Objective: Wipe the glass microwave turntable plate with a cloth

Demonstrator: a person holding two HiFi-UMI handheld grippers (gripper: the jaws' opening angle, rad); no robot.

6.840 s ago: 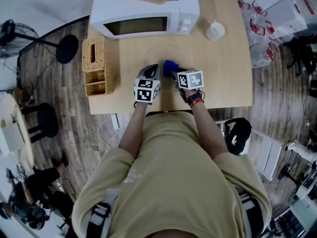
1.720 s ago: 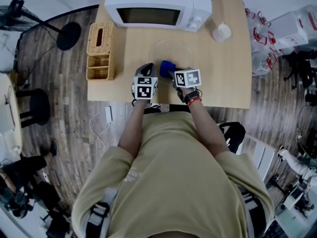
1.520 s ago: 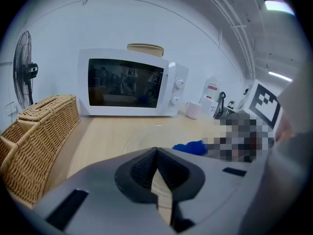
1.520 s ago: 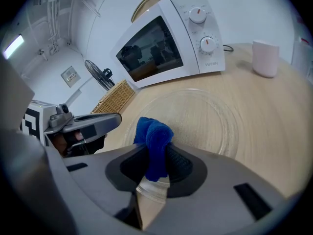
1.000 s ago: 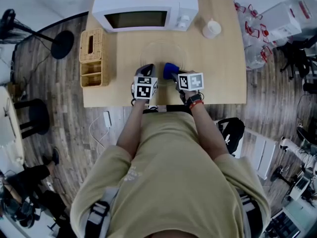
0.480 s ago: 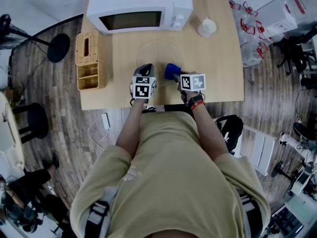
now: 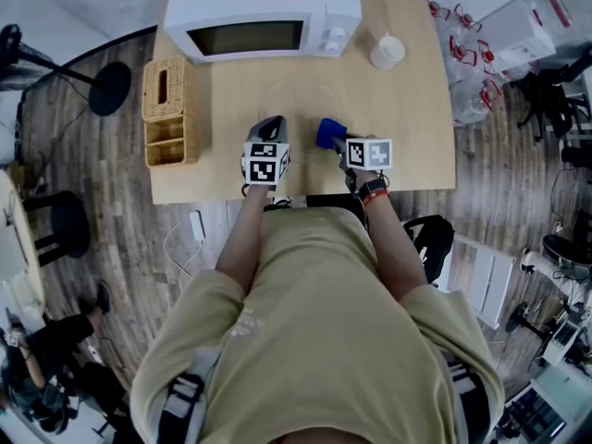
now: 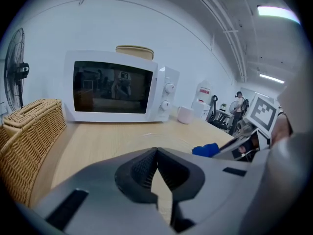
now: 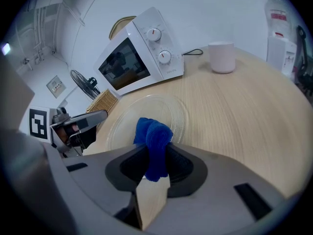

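My right gripper [image 9: 155, 151] pinching the blue cloth [image 9: 152, 131] at the near rim of the glass plate [image 9: 122, 124], plate flat on the table [image 9: 239, 106] before the microwave [image 9: 142, 53], my left gripper [image 8: 156, 153] pressed together, empty.

the head view looks steeply down from high above the person [image 7: 314, 340], taking in the table [image 7: 416, 91] with the microwave [image 7: 264, 12] at its far edge. each gripper view sits low and close over the tabletop, facing that far edge; all three share microwave and glass plate [image 9: 146, 109]
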